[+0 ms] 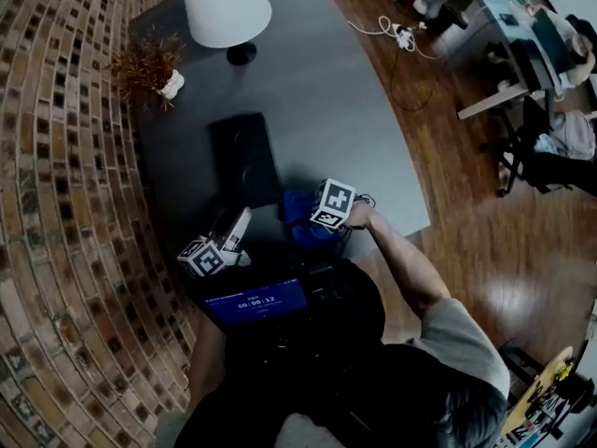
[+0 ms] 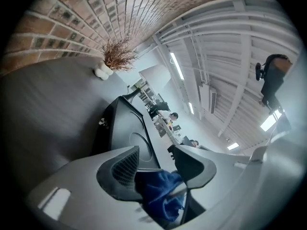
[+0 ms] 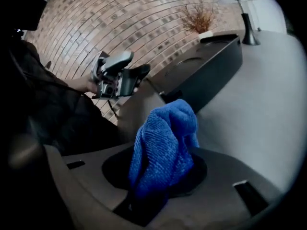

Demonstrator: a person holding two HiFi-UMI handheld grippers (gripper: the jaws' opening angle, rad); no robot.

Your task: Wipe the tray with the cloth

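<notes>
Nearest the head camera, the person (image 1: 373,371) and a small lit screen (image 1: 255,301) are seen. Beyond them, the left gripper (image 1: 241,222) is held at the near edge of the black tray (image 1: 244,157), which is on the grey table (image 1: 354,110). The blue cloth (image 1: 300,217) is bunched just right of that edge, under the right gripper (image 1: 325,215). A white lamp (image 1: 224,7) and a dried plant (image 1: 149,63) are set at the table's far end, beside the brick wall (image 1: 65,203).

In the left gripper view, the left gripper (image 2: 154,157) is seen with its jaws closed on the near edge of the tray (image 2: 122,128). The cloth (image 2: 160,193) is glimpsed through the gap behind them, blurred.

In the right gripper view, the right gripper (image 3: 158,174) is clamped on the cloth (image 3: 165,138), which stands up in a bunch from the jaws. The tray (image 3: 206,66) is seen behind the cloth, and the left gripper (image 3: 120,75) is seen to the left of the tray.
</notes>
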